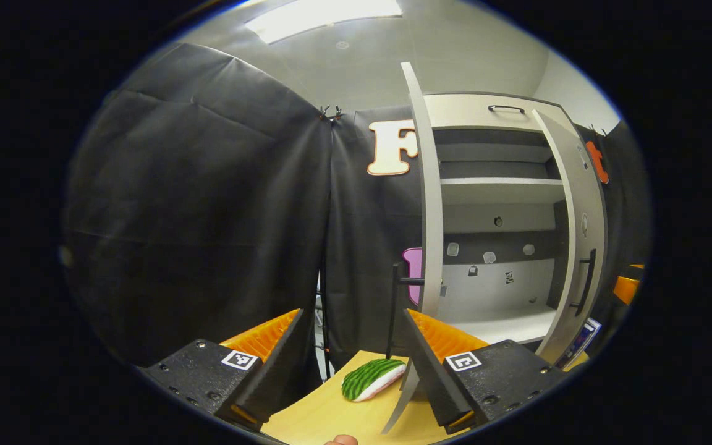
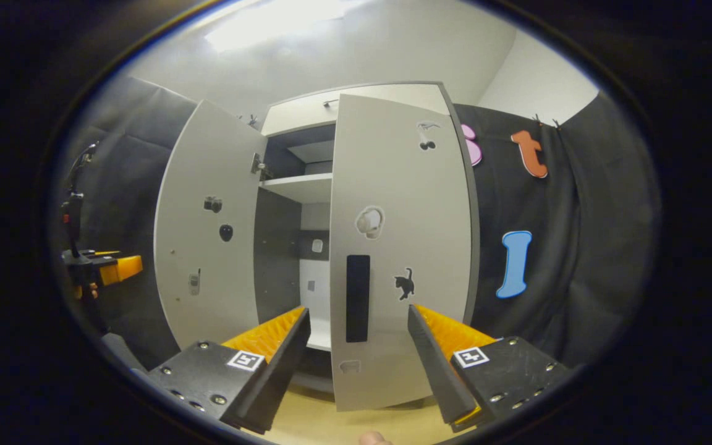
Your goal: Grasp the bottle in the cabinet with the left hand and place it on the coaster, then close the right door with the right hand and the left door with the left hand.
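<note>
The white cabinet (image 1: 486, 111) stands with both doors swung out. Its left door (image 1: 431, 204) is edge-on to my left gripper (image 1: 353, 315), which is open, the door's lower edge running down close beside one finger. A green striped coaster (image 1: 371, 378) lies flat on the wooden table (image 1: 325, 414) between the fingers' lines, nothing on it. In the right gripper view the right door (image 2: 399, 204) faces me, its black handle (image 2: 358, 298) just beyond my open right gripper (image 2: 359, 312). The left door (image 2: 207, 228) hangs wide open beyond.
Inside the cabinet are a white shelf (image 1: 501, 182) and a bare bottom board (image 1: 504, 321). Small stickers dot the doors and back panel. The other gripper (image 2: 102, 269) shows far left past the left door. Black cloth walls close in both sides.
</note>
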